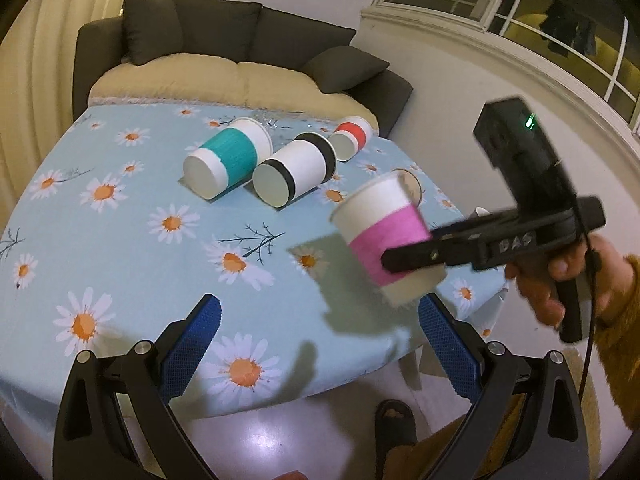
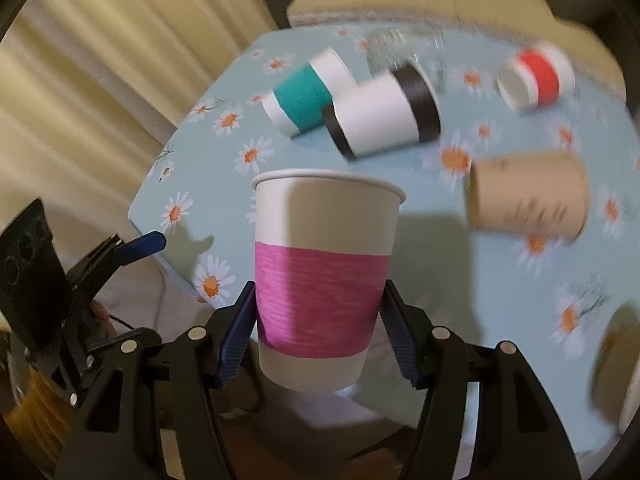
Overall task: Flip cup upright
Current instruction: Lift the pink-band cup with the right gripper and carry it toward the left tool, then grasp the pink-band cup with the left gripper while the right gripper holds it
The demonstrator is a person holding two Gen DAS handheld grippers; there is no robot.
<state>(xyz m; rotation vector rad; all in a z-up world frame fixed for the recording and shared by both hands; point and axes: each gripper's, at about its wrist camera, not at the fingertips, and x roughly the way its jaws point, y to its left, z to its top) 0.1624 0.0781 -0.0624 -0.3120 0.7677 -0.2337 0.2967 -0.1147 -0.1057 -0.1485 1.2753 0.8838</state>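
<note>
Above the near right part of the daisy tablecloth [image 1: 120, 208], in my left wrist view, I see the pink-banded cup [image 1: 384, 236] held clear of the cloth, tilted, its rim toward the far left. My right gripper [image 1: 404, 262] comes in from the right and is clamped across the cup's pink band; a hand [image 1: 560, 276] grips its handle. My left gripper [image 1: 320, 340] sits nearer the camera than the cup, its blue-padded fingers [image 1: 196, 344] spread wide with nothing between them. Beyond the pink cup lie three cups on their sides: a teal-banded cup [image 1: 228, 160], a black-banded cup [image 1: 296, 172] and, farthest, a red-banded cup [image 1: 352, 138]. A dark sofa [image 1: 224, 40] stands behind the table.

From my right wrist view, the pink-banded cup [image 2: 320, 280] appears rim up between the right gripper [image 2: 320, 332] fingers [image 2: 236, 336], both pads pressed against the pink band. Beyond it the teal-banded cup [image 2: 304, 96], black-banded cup [image 2: 384, 112], red-banded cup [image 2: 536, 78] and a brown cup [image 2: 528, 200] lie on their sides on the cloth, blurred. My left gripper [image 2: 136, 246] shows left of the pink cup.
</note>
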